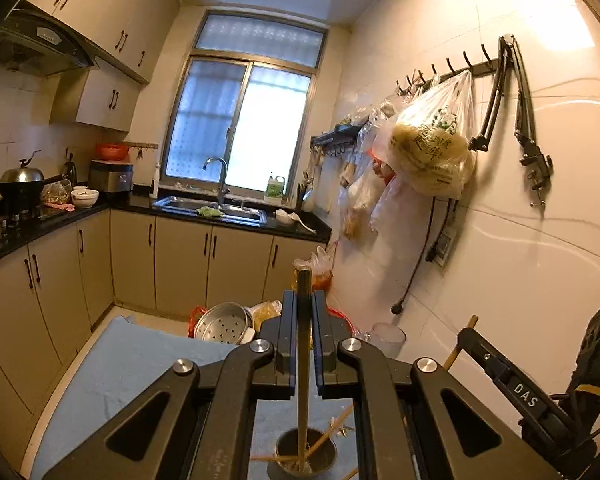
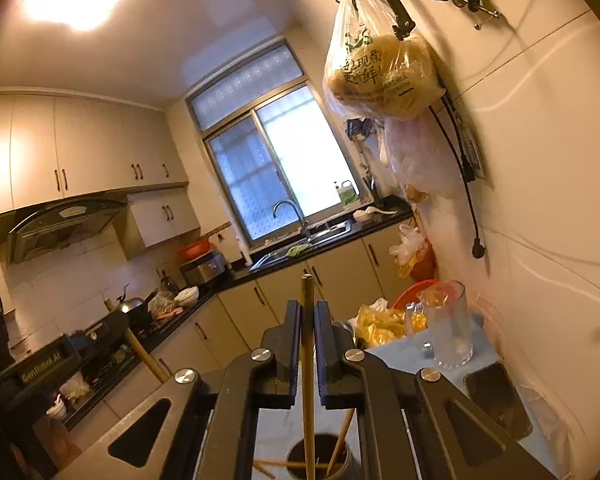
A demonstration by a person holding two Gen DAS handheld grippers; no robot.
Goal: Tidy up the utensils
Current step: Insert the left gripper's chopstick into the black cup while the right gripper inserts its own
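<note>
One metal cup (image 1: 305, 456), two tools (image 1: 304, 300) (image 2: 308, 312), each gripping one chopstick (image 1: 303, 360) (image 2: 307, 360); one glass mug (image 2: 446, 324).

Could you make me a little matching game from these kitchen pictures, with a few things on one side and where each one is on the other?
Things:
1. chopstick
2. metal cup
3. glass mug
4. yellow bag

Places:
A. hanging from a wall hook
B. standing on the blue mat near the wall
C. upright between the fingers of the left hand-held gripper
D. on the table below the gripper, with chopsticks leaning in it

Pairs: 1-C, 2-D, 3-B, 4-A
</note>
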